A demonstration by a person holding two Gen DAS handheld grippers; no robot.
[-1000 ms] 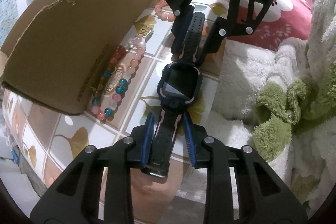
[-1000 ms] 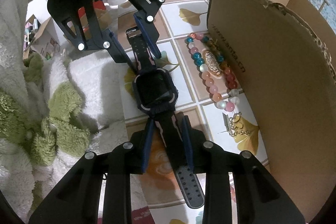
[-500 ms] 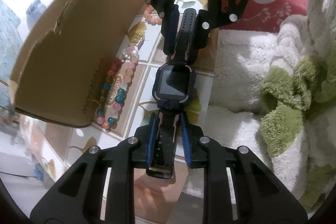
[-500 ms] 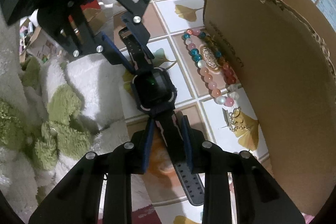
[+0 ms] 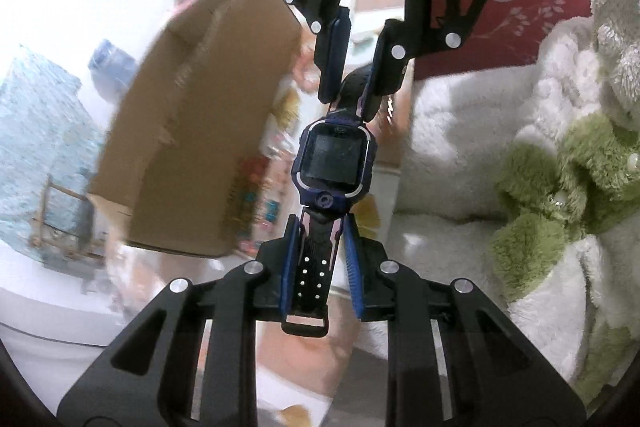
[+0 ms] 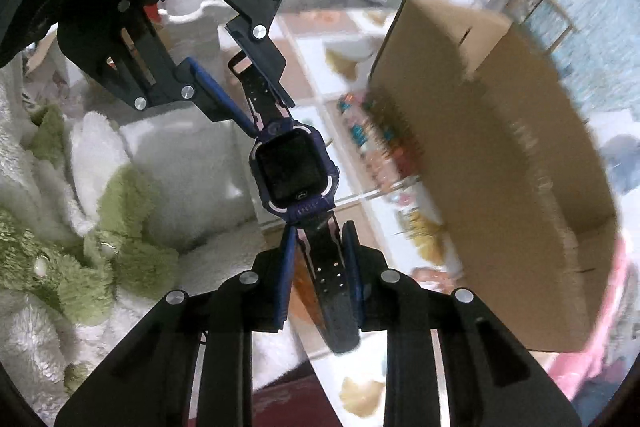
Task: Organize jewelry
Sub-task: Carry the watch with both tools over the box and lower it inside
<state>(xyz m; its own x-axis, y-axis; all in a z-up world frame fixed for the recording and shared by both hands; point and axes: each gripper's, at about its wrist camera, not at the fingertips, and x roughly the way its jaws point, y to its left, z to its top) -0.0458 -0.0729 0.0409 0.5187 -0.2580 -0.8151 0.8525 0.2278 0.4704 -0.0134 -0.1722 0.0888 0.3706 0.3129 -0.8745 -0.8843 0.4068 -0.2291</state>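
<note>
No text, brand, number or label can be read. A line of dark print is carried on the side of the cardboard box (image 5: 192, 131), on the face toward the watch (image 5: 336, 157), but it is blurred past reading. The watch screen is dark and blank.

1. The left wrist camera sits just behind the left hand-held gripper (image 5: 318, 247), looking steeply down along its fingers.
2. The right wrist camera looks down likewise from the opposite side, past the right hand-held gripper (image 6: 320, 247).
3. Both close views share the dark blue square-faced smartwatch (image 5: 336, 159) (image 6: 294, 169), the brown cardboard box (image 5: 192, 131) (image 6: 500, 163) and the tiled surface (image 6: 316, 67).
</note>
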